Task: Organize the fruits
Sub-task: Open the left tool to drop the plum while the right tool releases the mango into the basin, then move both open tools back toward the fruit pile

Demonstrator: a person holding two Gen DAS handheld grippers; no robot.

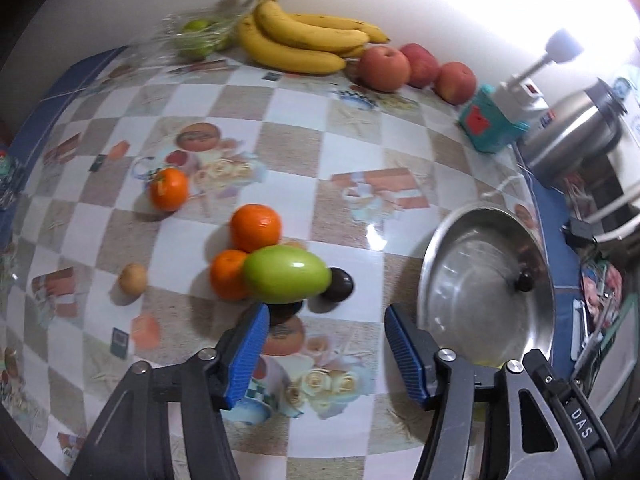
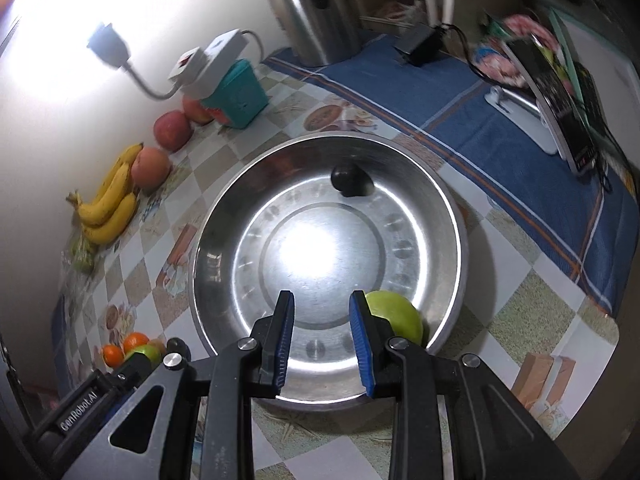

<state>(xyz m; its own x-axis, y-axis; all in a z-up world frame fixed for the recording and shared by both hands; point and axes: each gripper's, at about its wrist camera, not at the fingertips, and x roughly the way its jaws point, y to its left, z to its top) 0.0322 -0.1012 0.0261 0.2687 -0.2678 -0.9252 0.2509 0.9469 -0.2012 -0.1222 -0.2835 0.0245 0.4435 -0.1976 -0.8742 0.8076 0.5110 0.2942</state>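
My left gripper [image 1: 326, 316] hangs open over the checked tablecloth, nothing between its blue pads. Just beyond its left fingertip lies a green mango [image 1: 287, 274], touching two oranges [image 1: 256, 227] [image 1: 228, 274] and a dark round fruit [image 1: 340, 285]. A third orange [image 1: 169, 189] and a small tan fruit [image 1: 128, 278] lie apart to the left. My right gripper [image 2: 322, 304] hovers over the steel bowl [image 2: 208, 240], its jaws drawn close and empty. In the bowl, a green fruit [image 2: 396, 316] sits beside the right finger and a dark fruit [image 2: 350, 180] at the far side.
Along the back wall lie bananas [image 1: 304, 44], three red apples [image 1: 384, 68] and green fruit in a clear bag [image 1: 196, 34]. A teal box [image 1: 490, 120] with a white lamp and a steel kettle [image 1: 572, 132] stand right of the apples. A blue cloth [image 2: 500, 128] holds cables and packets.
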